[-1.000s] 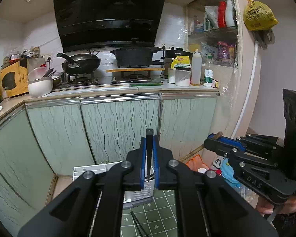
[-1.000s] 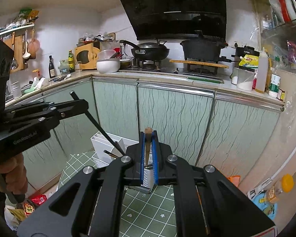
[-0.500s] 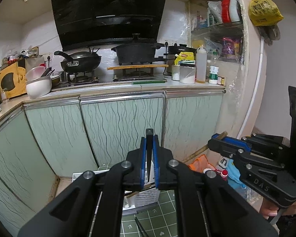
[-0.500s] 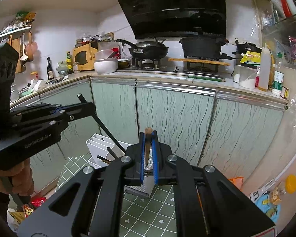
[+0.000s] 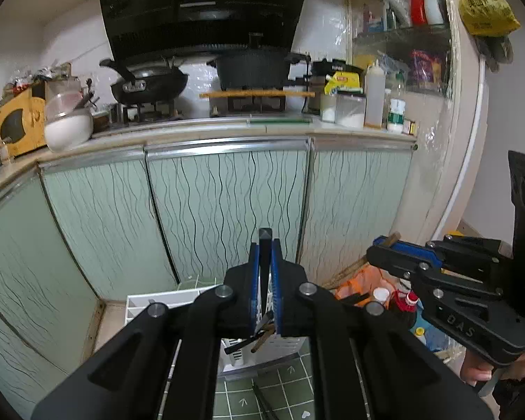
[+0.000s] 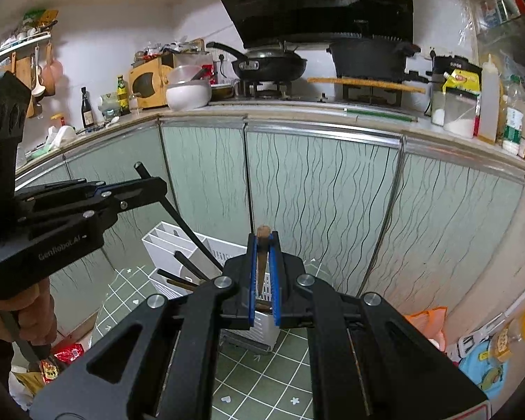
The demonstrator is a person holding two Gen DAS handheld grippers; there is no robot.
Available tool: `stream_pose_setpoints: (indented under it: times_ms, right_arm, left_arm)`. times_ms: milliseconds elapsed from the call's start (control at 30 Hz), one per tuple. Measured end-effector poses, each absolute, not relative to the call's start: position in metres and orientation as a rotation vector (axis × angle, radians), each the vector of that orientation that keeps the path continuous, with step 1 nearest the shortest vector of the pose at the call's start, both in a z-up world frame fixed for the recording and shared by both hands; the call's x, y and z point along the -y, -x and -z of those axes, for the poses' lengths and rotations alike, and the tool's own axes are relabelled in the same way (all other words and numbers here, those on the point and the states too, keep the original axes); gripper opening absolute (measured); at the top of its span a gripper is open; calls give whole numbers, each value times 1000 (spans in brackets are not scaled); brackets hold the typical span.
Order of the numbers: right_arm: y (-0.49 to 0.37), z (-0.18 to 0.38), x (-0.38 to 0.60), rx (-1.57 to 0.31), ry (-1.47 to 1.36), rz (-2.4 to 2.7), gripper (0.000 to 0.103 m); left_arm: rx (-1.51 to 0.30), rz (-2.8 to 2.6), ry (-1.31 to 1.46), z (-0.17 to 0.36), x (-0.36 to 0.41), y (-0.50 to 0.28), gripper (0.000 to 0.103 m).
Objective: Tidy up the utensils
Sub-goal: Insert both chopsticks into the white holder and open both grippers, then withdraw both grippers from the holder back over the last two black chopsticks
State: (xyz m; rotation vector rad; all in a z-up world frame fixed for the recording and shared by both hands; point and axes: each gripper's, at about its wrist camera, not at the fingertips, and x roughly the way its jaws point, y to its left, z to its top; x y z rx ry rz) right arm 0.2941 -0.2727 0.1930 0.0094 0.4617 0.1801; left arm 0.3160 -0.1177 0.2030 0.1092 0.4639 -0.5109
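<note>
- Left claw [image 5: 265, 273] was clamped on a thin black stick [image 6: 178, 213], probably a chopstick, with its top end poking out above the pads.
- Right claw [image 6: 263, 273] was pinched on a brown wooden stick [image 6: 262, 255], same deal.
- Both hung over the white rack [image 6: 178, 245] on the green floor tiles, in front of the cabinets under the counter [image 6: 297, 113]. A few sticks already sat slanted in its slots.
- Handling guess: light, stiff, a bit slick, so they'd pivot in the pads if grabbed off-centre.
- Holding near the top looked right for dropping the low end into a slot.
- The rack looked like light plastic, so a poke could shove it.
</note>
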Motion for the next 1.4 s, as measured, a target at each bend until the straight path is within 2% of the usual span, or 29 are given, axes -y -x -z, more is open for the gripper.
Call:
stream_pose_setpoints:
  times_ms: [200, 233, 267, 300, 333, 367, 400, 433, 467, 900, 1400]
  right_arm:
    - [-307, -174, 273, -483, -9, -158, 8]
    - [-308, -172, 275, -488, -17, -146, 19]
    - [-309, -171, 278, -498, -29, -145, 31]
    - [-308, -171, 279, -496, -35, -142, 63]
    - [-306, -173, 282, -483, -40, -127, 78]
    - [-302, -174, 284, -464, -41, -112, 79]
    - [-299, -176, 286, -456, -41, -106, 81]
    - [-296, -177, 288, -457, -43, -104, 91]
    - [-293, -178, 289, -456, -42, -96, 95]
    - [-253, -179, 292, -450, -8, -65, 95]
    - [-185, -140, 272, -464, 26, -45, 95]
  left_arm:
    - [-482, 504, -115, -184, 121, -324, 8]
    - [-481, 495, -119, -184, 121, -324, 8]
    - [-479, 487, -126, -184, 120, -322, 14]
    - [-479, 481, -134, -184, 120, -322, 25]
    - [-475, 474, -139, -186, 119, -320, 62]
    - [-450, 459, -138, -189, 116, -315, 93]
    - [-414, 447, -138, -192, 113, -310, 97]
    - [-398, 445, -145, -195, 111, -307, 97]
    - [-398, 435, -163, -197, 110, -304, 98]
    - [-419, 431, -131, -195, 81, -272, 99]
    - [-445, 399, -87, -133, 49, -202, 99]
